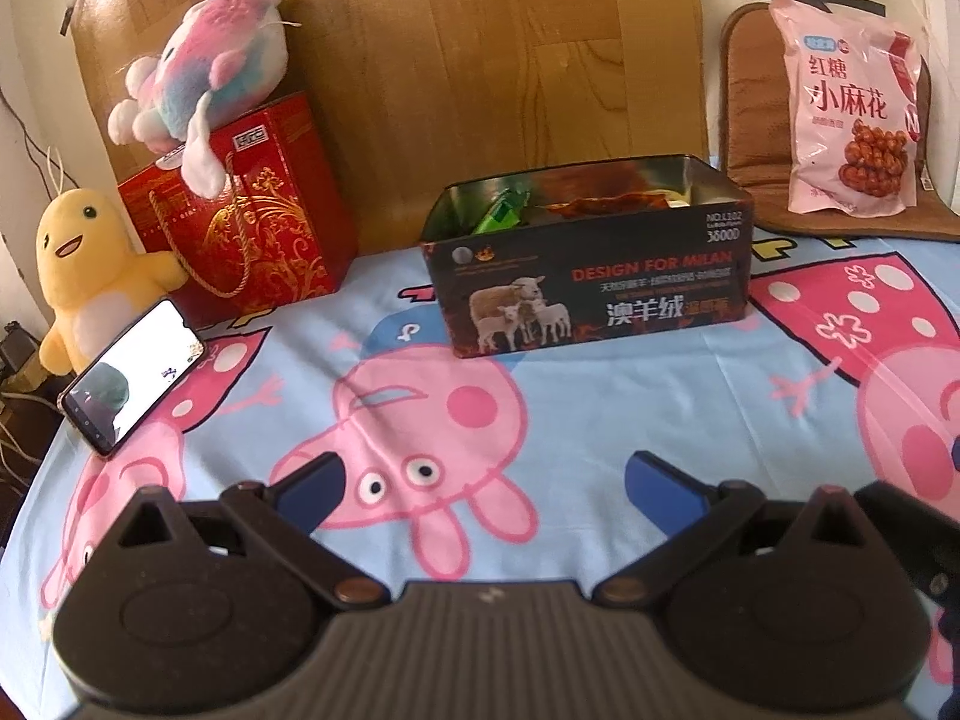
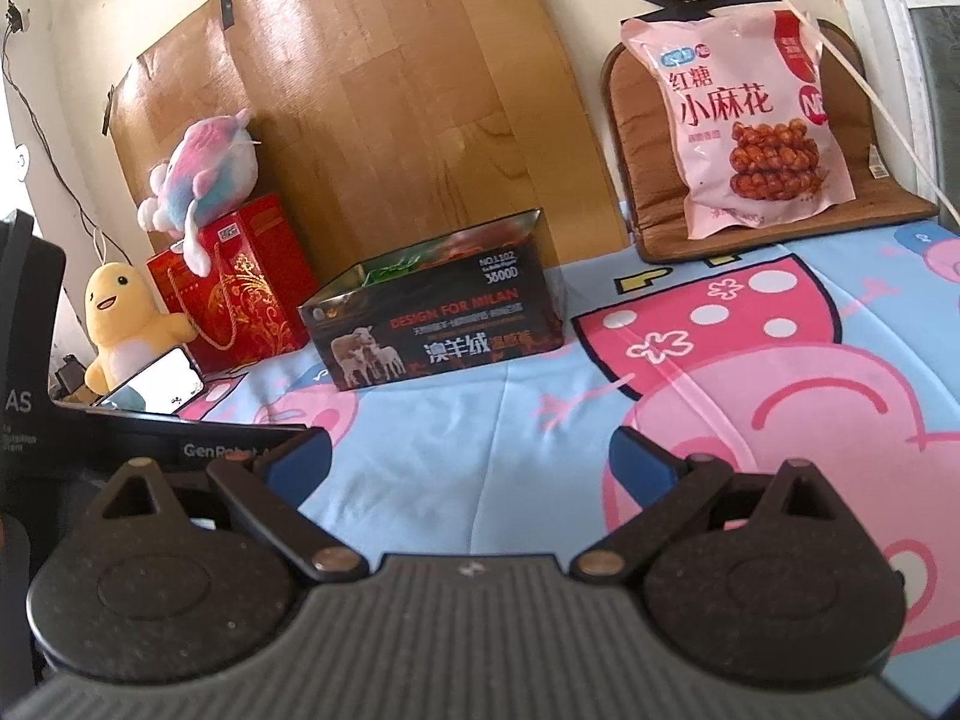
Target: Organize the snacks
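A dark open box (image 1: 591, 288) printed with sheep stands on the cartoon-pig cloth and holds several snack packets (image 1: 504, 210). It also shows in the right wrist view (image 2: 432, 324). A pink snack bag (image 1: 852, 102) leans upright on a brown cushion (image 1: 750, 120) at the back right, also in the right wrist view (image 2: 750, 120). My left gripper (image 1: 483, 483) is open and empty, low over the cloth in front of the box. My right gripper (image 2: 471, 459) is open and empty, to the right of the box.
A red gift bag (image 1: 252, 222) with a pink plush (image 1: 210, 72) on top stands at the back left. A yellow plush (image 1: 84, 276) and a phone (image 1: 132, 375) lie by the left edge. The left gripper's body (image 2: 36, 360) shows at the left of the right wrist view.
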Motion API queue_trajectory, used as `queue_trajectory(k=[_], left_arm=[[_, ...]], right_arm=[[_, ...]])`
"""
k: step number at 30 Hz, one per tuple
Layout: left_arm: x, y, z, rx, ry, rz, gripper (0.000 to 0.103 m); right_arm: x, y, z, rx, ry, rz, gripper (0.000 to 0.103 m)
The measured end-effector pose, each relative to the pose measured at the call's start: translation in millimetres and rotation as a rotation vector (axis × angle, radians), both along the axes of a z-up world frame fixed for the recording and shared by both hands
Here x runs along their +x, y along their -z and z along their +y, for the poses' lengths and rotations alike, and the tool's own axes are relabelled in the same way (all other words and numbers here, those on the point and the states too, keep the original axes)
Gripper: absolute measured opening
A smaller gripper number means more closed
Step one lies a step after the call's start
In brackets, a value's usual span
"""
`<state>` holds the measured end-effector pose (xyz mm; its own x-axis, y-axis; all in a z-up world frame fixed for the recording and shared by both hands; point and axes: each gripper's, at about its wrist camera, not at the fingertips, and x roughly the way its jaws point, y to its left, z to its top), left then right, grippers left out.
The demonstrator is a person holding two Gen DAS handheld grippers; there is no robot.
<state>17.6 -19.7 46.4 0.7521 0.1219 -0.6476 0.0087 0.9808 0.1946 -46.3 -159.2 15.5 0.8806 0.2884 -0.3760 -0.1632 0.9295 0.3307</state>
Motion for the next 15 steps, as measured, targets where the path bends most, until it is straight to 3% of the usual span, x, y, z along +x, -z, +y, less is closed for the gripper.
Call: queue_trajectory(k=[15], left_arm=[[-0.1,-0.8,-4.5,0.02,0.004,0.008,0.103]], right_arm=[[-0.6,-0.9,-4.4,-0.001,-0.004,-0.018,0.1]])
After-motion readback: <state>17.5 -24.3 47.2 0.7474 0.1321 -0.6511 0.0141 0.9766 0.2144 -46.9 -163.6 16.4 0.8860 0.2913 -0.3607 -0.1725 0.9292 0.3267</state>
